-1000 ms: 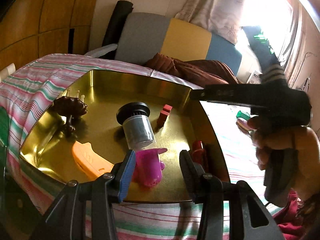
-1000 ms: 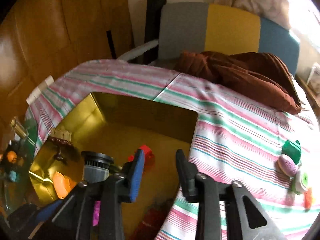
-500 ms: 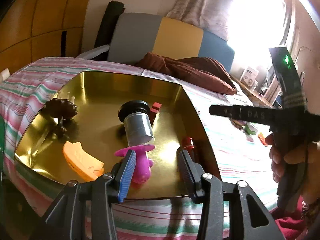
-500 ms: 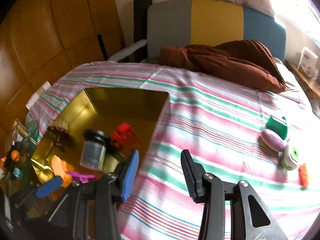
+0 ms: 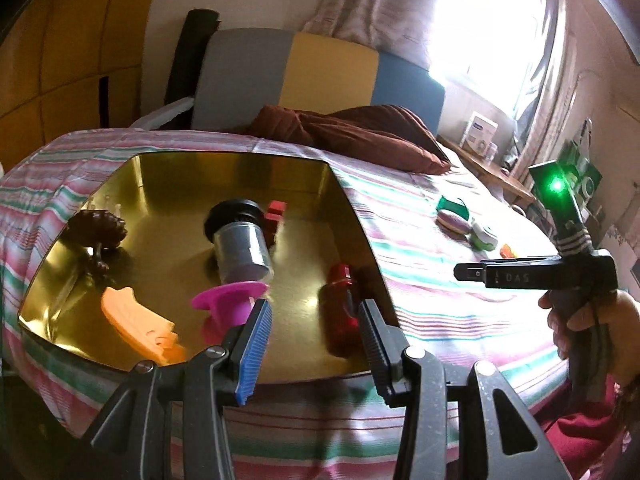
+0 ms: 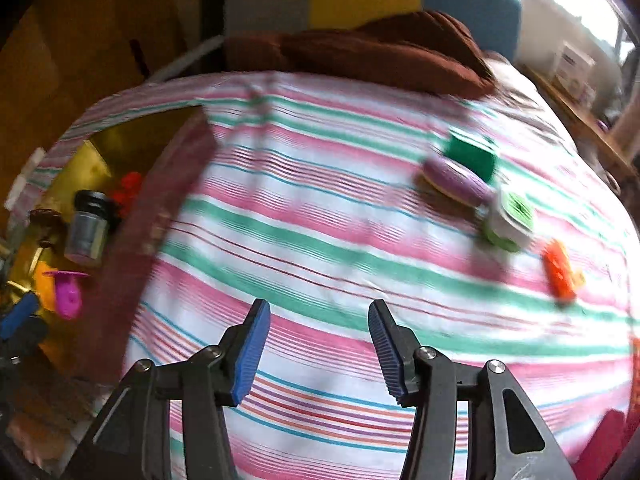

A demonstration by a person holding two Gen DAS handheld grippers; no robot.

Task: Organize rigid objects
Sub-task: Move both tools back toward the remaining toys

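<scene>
- Two grippers empty: left gripper [image 5: 314, 346] parted over the gold tray [image 5: 352, 208].
- My right gripper [image 6: 318, 344] has swung off it, jaws just widening, toward the loose toys [image 6: 460, 182].

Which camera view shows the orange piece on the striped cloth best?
The right wrist view: the orange piece lies whole, though blurred, on the cloth. The left wrist view shows only a sliver of it.

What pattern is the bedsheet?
Pink, green and white stripes on the bedsheet, clearest in the right wrist view.
</scene>
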